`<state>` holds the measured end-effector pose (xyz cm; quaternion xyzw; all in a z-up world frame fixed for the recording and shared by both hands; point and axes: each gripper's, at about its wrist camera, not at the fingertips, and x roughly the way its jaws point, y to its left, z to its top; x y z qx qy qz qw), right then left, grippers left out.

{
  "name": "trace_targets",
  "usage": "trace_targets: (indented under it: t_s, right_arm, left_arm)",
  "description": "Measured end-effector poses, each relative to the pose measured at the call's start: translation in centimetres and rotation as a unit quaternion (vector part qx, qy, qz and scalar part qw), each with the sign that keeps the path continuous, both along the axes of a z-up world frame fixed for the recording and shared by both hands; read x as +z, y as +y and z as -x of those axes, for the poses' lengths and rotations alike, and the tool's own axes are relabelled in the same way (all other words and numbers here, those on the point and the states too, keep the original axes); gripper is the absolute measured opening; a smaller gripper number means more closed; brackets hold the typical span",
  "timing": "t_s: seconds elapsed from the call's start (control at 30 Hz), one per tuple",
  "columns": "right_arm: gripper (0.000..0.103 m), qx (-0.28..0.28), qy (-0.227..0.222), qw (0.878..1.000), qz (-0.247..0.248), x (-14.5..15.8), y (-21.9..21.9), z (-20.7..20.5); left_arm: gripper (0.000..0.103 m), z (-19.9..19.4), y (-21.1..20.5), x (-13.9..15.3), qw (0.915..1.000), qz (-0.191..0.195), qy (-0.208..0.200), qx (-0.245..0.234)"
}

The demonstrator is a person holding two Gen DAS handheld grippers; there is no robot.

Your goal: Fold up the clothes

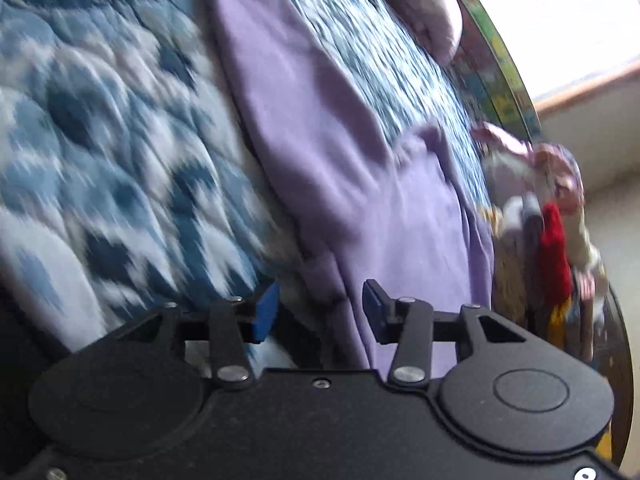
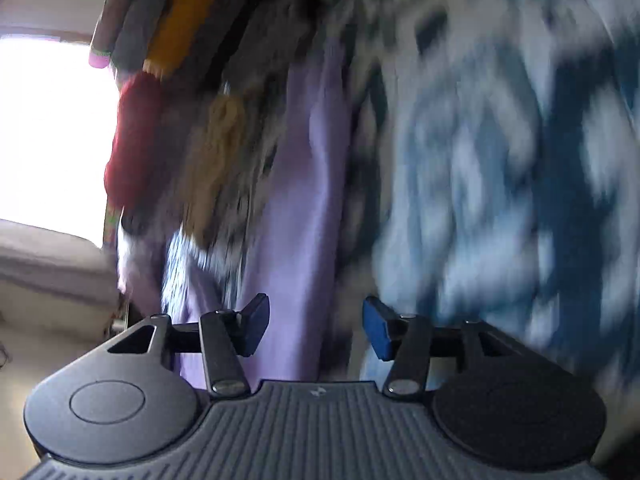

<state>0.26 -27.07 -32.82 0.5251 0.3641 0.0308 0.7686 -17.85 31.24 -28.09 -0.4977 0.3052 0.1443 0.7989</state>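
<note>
A lavender garment (image 1: 320, 128) lies stretched across a blue and white patterned quilt (image 1: 100, 140). My left gripper (image 1: 320, 312) hovers over its near end, open, the blue pads apart with cloth showing between them but not pinched. In the right wrist view the same lavender garment (image 2: 296, 200) runs as a long strip away from my right gripper (image 2: 316, 328), which also stands open, pressing on nothing. Both views are blurred by motion.
A stack of clothes in red, mustard, grey and tan (image 2: 168, 80) lies beside the garment and shows at the right in the left wrist view (image 1: 552, 240). A pale cushion (image 1: 420, 8) sits at the far end. A bright window (image 2: 48, 128) lies beyond the quilt (image 2: 500, 180).
</note>
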Motion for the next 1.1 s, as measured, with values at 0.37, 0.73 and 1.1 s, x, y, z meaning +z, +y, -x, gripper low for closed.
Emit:
trace_targets:
  t_s: [0.37,0.73,1.1]
  right_arm:
    - [0.029,-0.077,-0.007,0.997,0.021,-0.1,-4.0,-6.2]
    - [0.006,-0.097,-0.003,0.995,0.038,0.7,-8.2,-2.1]
    - [0.034,-0.106,-0.016,0.977,0.184,4.8,-8.8,-2.9]
  left_arm:
    - [0.045,-2.1,8.2,-0.1,0.9917,-0.043,-0.009,0.12]
    - [0.003,-4.7,11.5,-1.7,0.9902,-0.072,-0.001,0.119]
    - [0.016,-4.3,13.1,-1.2,0.9919,-0.054,0.003,0.115]
